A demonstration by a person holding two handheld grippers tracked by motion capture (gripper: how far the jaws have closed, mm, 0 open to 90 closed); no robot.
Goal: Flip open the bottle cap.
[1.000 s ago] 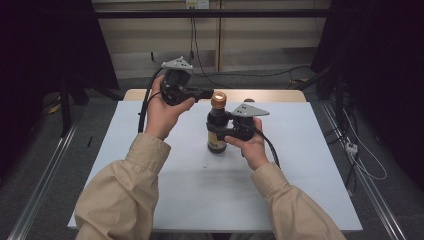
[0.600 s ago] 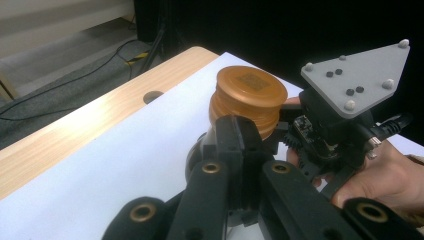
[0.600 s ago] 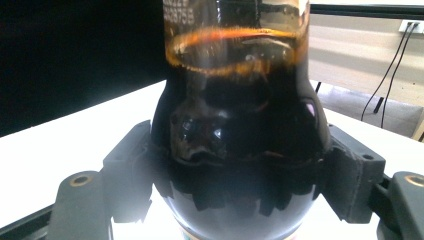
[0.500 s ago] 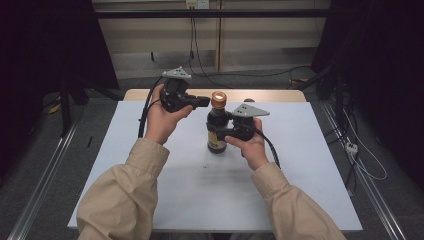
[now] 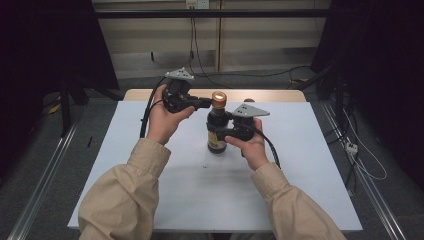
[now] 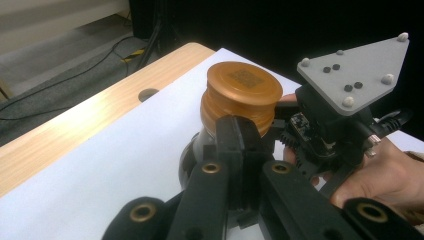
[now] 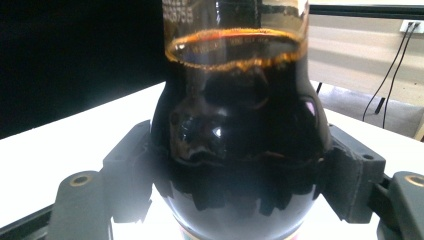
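The bottle (image 5: 218,131) stands upright on the white table (image 5: 150,190), near its middle, filled with dark liquid up to the shoulder. The right gripper (image 5: 220,131) clamps the rounded body of the bottle from the side; in the right gripper view its pads (image 7: 131,172) press against the glass on both flanks, so the jaws are clenched on the bottle and steady it.

The left gripper (image 5: 204,104) comes in level from the left at the height of the brown cap (image 5: 218,98). In the left gripper view its jaws are drawn together with the tips against the lower edge of the cap (image 6: 241,94). Whether they actually pinch the cap skirt or only touch it cannot be told from these views.

The step in hand appears to be unscrewing the cap. To do it well:

1. Keep the right-hand clamp firm and low on the body, so the bottle cannot turn or tip under torque.
2. Seat the left pads squarely on the ribbed side of the cap, not on its rim alone.
3. Turn about the bottle's upright axis; avoid side pull, which would lever the bottle against the right jaws.
4. Lift only once the cap runs free, and keep the bottle vertical, since the liquid level is high.
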